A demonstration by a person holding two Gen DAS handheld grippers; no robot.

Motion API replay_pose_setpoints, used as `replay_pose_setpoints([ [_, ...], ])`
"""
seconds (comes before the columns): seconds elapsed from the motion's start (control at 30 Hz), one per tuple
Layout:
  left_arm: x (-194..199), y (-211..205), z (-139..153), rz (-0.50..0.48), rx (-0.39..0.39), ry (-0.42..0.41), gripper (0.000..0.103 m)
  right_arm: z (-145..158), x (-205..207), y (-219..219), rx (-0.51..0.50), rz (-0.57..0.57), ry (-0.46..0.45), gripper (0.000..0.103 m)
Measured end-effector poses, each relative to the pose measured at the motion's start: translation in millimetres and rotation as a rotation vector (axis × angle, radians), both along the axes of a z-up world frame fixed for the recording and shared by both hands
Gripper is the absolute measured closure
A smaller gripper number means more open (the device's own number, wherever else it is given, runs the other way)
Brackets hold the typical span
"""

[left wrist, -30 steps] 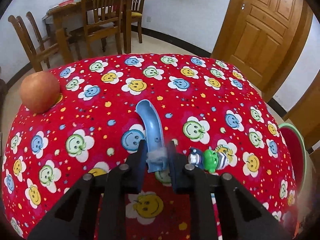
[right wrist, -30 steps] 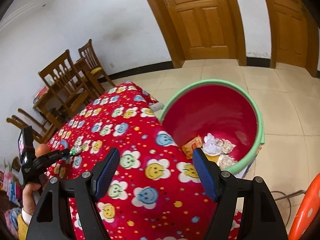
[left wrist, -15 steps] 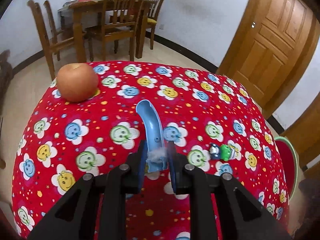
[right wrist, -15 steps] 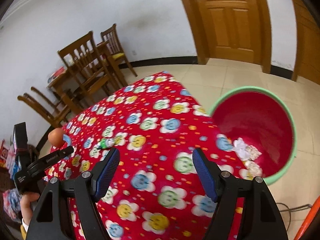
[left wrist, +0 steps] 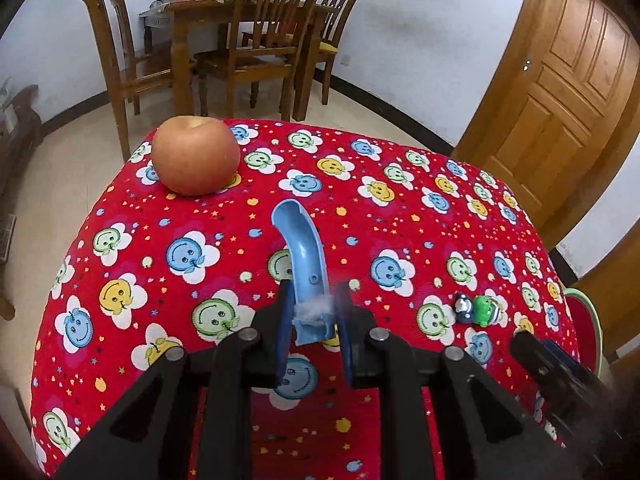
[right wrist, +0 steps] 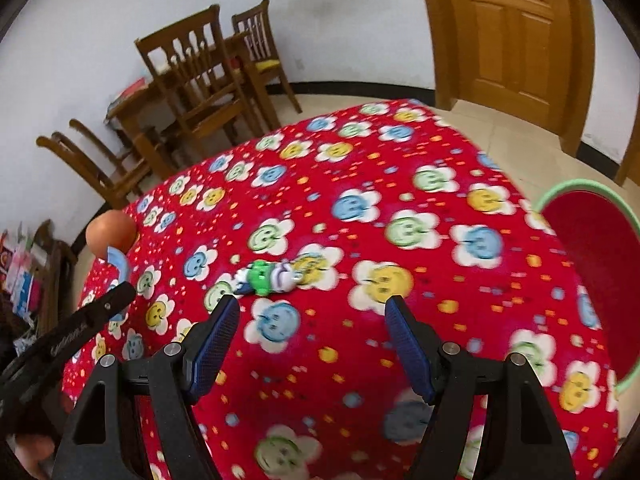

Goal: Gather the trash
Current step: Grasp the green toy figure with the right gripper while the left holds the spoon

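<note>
My left gripper (left wrist: 312,322) is shut on the broken end of a curved light-blue plastic piece (left wrist: 301,248), which arches up over the red smiley tablecloth (left wrist: 400,224). From the right wrist view that gripper (right wrist: 120,292) shows at the far left with the blue piece (right wrist: 119,261). My right gripper (right wrist: 312,320) stands open above the cloth, nothing between its fingers. A small green and white wrapper-like scrap (right wrist: 267,273) lies just beyond its left finger; it lies at the right (left wrist: 480,309) of the left wrist view. The red bin with green rim (right wrist: 592,268) stands beside the table at the right.
An apple (left wrist: 195,155) rests near the table's far left corner (right wrist: 111,232). Wooden chairs and a dining table (left wrist: 256,40) stand behind by the white wall. A wooden door (left wrist: 560,92) is at the right. The right gripper's arm (left wrist: 560,376) shows at the lower right.
The right gripper has swung left from over the bin to over the tablecloth, close to the green scrap. The left gripper, still holding the blue piece, has shifted so the apple looms nearer.
</note>
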State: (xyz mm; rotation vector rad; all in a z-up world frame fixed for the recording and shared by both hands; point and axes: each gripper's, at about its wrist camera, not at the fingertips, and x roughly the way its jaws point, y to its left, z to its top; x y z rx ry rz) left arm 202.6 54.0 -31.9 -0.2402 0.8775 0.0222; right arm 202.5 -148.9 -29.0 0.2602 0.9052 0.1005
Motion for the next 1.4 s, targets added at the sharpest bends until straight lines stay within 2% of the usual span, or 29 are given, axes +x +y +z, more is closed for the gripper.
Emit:
replay_pose_setpoints([
  [0.4,4.7,6.8,-9.2,0.023,-0.013,0.037,0.083,-15.1,19.6,29.8,-0.072,0.024,0.002,0.027],
  [0.53,4.7,7.4,-11.9,0.028,-0.013,0.045,0.083,-16.6,20.0,34.1,-0.105,0.029,-0.003,0.038],
  [0.6,4.1,7.6,-11.9,0.027,-0.013,0.044,0.083,-17.3,19.9,35.6,-0.119,0.031,-0.006,0.047],
  [0.67,4.5,8.4,-12.4,0.028,-0.011,0.042,0.083,-17.3,19.7,35.3,-0.127,0.028,-0.006,0.059],
  [0.7,4.5,8.3,-12.7,0.027,-0.01,0.042,0.083,-17.2,19.3,34.2,-0.124,0.029,-0.007,0.062],
  [0.77,4.8,8.1,-13.3,0.026,-0.005,0.044,0.083,-16.3,18.1,32.1,-0.111,0.035,-0.005,0.078],
  [0.87,4.4,6.8,-13.3,0.027,-0.004,0.047,0.083,-14.1,15.1,27.4,-0.087,0.042,-0.012,0.083],
  [1.03,4.2,5.1,-13.3,0.03,0.003,0.046,0.083,-7.3,8.5,19.7,-0.055,0.044,-0.029,0.083],
  [1.1,4.5,5.2,-13.2,0.032,0.001,0.048,0.083,-4.0,8.8,17.4,-0.053,0.05,-0.037,0.073],
  [1.13,4.4,5.0,-13.1,0.032,0.001,0.049,0.083,-2.6,9.6,15.8,-0.049,0.046,-0.041,0.064],
  [1.2,4.4,5.0,-13.0,0.032,0.001,0.047,0.083,-0.4,12.1,13.7,-0.048,0.043,-0.049,0.056],
  [1.27,4.7,4.9,-13.0,0.032,0.002,0.045,0.083,-0.4,15.2,14.2,-0.057,0.046,-0.046,0.041],
  [1.4,4.8,4.8,-13.0,0.033,0.002,0.047,0.083,-5.7,24.1,20.2,-0.107,0.071,-0.034,0.04],
])
